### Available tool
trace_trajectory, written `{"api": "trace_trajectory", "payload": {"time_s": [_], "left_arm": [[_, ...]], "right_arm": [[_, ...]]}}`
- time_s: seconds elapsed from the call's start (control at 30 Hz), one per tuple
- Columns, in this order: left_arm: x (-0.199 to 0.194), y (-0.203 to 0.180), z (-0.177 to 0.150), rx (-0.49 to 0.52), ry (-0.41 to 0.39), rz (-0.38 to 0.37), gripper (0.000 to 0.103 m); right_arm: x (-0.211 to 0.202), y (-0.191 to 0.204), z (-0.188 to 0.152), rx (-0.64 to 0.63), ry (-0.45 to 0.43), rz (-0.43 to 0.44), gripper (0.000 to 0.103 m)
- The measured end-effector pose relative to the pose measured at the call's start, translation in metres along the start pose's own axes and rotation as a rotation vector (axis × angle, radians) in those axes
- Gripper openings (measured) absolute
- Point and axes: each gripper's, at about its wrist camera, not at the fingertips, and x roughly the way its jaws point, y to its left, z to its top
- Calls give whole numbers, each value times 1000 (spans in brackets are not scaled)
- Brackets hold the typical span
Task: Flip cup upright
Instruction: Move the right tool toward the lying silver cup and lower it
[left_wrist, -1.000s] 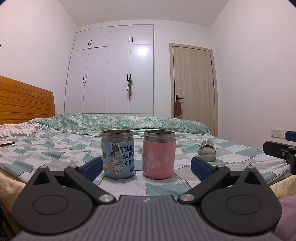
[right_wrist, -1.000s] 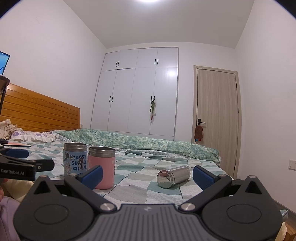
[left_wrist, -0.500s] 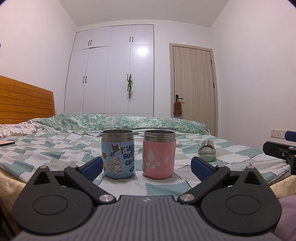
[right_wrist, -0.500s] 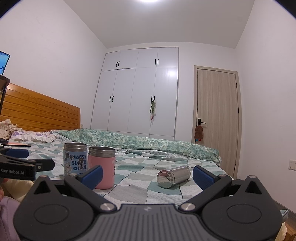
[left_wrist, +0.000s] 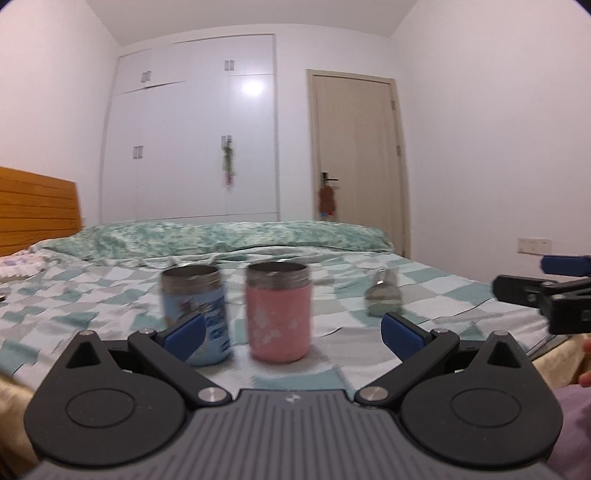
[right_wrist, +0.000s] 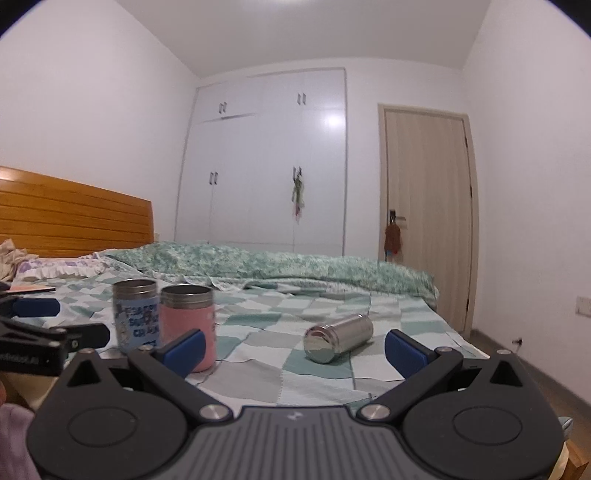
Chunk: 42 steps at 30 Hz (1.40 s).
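A silver steel cup (right_wrist: 338, 338) lies on its side on the checked bedspread (right_wrist: 258, 343), its base towards me; it also shows in the left wrist view (left_wrist: 384, 297). A blue cartoon cup (left_wrist: 195, 314) and a pink cup (left_wrist: 277, 310) stand upright side by side to its left; in the right wrist view they are the blue cup (right_wrist: 136, 314) and the pink cup (right_wrist: 188, 321). My left gripper (left_wrist: 291, 334) is open and empty in front of the two upright cups. My right gripper (right_wrist: 293, 349) is open and empty, just short of the silver cup.
A green quilt (right_wrist: 277, 264) is bunched across the far side of the bed. A wooden headboard (right_wrist: 74, 214) stands at left. White wardrobes (right_wrist: 266, 166) and a door (right_wrist: 424, 206) are behind. The bed's right edge drops to the floor (right_wrist: 491, 343).
Both grippers have risen and tilted, so the cups sit lower and nearer in view. The left wrist view is blurred by motion. The cups have not moved.
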Motion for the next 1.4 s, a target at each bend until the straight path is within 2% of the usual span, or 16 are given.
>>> {"api": "trace_trajectory", "payload": {"time_s": [0.23, 0.53, 0.8, 0.93, 1.07, 1.17, 1.3, 1.4], "left_arm": [[47, -30, 31, 27, 26, -96, 103], [156, -68, 69, 42, 159, -204, 103], [266, -102, 96, 53, 318, -229, 103], [322, -118, 98, 69, 429, -247, 103], [367, -131, 86, 104, 516, -257, 103], [389, -128, 76, 99, 574, -292, 103], [412, -119, 71, 169, 632, -344, 103], [428, -108, 68, 173, 680, -392, 103]], "right_arm": [[34, -38, 24, 0, 72, -9, 103], [106, -104, 44, -9, 196, -37, 103], [183, -155, 47, -57, 337, -31, 103], [226, -174, 45, -78, 403, -25, 103], [259, -190, 39, -75, 450, -33, 103], [281, -198, 33, -69, 485, -29, 103], [305, -201, 26, -66, 530, -1, 103], [318, -195, 20, -77, 557, 2, 103]]}}
